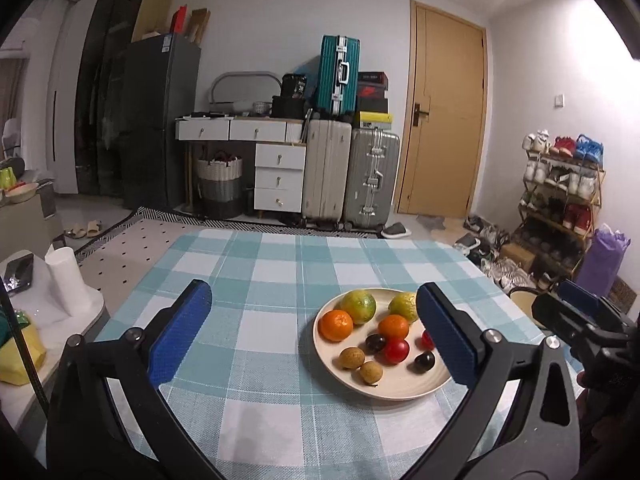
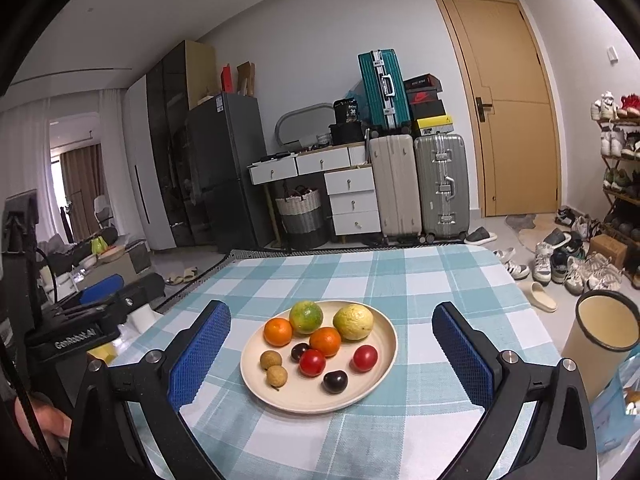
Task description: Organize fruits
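Left gripper (image 1: pixel 314 332): black frame with blue textured pads, jaws spread wide, nothing between them, hanging over the checked cloth at the bottom of the left wrist view. Its right pad overlaps the plate's right edge in that view.

Table (image 2: pixel 420 280): covered in a teal and white checked tablecloth, fills the lower half of both views.

Plate (image 2: pixel 384 344): round cream plate, lower centre of the right wrist view, lower right of centre in the left one. All the fruit sits on it.

Back of plate: green-orange citrus (image 2: pixel 306 317) on the left and a yellow-green guava-looking fruit (image 2: pixel 353 321) to its right, both at the far rim.

Middle of plate: two small orange mandarins (image 2: pixel 278 331), one left, one more central, just in front of the green ones.

Front of plate: two tan longans (image 2: pixel 271 359) touching each other at the left, two red cherry tomatoes (image 2: pixel 312 362), two dark cherries (image 2: pixel 335 381), one near the front rim.

Right gripper (image 2: pixel 332 354): same black and blue build, also gaping open and holding nothing, the plate framed between its pads.

Far right: a cream cylindrical bin with a dark rim (image 2: pixel 604 336) beside the table, right edge of the right wrist view.
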